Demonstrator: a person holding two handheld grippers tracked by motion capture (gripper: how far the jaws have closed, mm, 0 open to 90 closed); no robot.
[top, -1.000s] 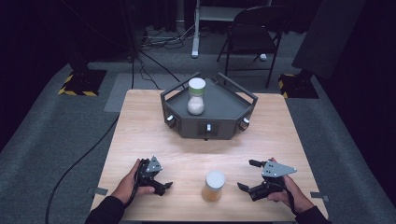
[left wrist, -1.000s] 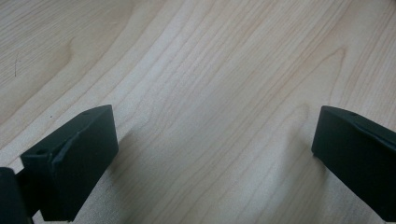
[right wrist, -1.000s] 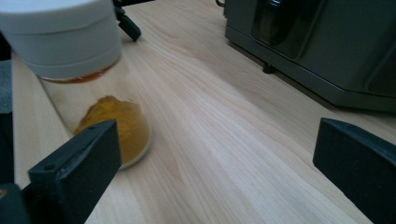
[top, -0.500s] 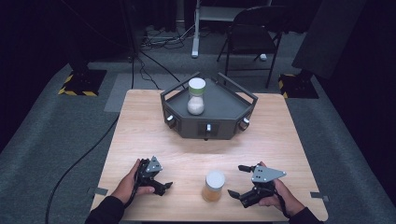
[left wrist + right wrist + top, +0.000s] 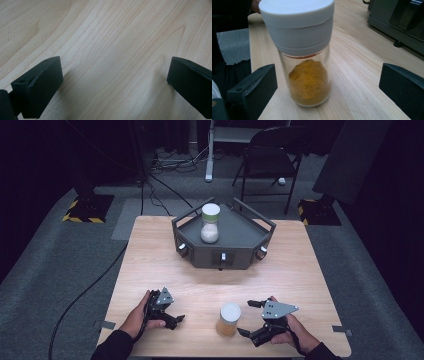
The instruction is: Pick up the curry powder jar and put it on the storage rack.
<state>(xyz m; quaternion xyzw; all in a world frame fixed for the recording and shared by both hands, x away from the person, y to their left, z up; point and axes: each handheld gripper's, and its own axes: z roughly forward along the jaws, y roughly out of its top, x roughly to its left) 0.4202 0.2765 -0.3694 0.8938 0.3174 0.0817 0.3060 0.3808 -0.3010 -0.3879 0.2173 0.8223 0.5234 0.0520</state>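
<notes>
1. Two tools are sitting at the near edge of the bench (image 5: 300,265), one in each of the person's hands. The left tool (image 5: 172,319) is lying low over bare wood with its jaws spread wide and nothing between them, as the left gripper view is showing.
2. The right tool (image 5: 250,318) is pointing toward the spice jar (image 5: 228,319), its jaws parted wide; in the right gripper view the jar is standing ahead of the gap, nearer the left jaw, and neither jaw is touching it.
3. The spice jar is standing upright on the bench between the two tools, just beside the right one. It is carrying a white cap over clear glass, with orange-yellow powder filling its lower part.
4. Farther back, a dark tray (image 5: 250,232) with raised rails is sitting mid-bench, holding a second jar (image 5: 210,223) upright with a white cap and pale contents.
5. Beyond the bench, a folding chair (image 5: 272,150) is standing on the grey floor.
</notes>
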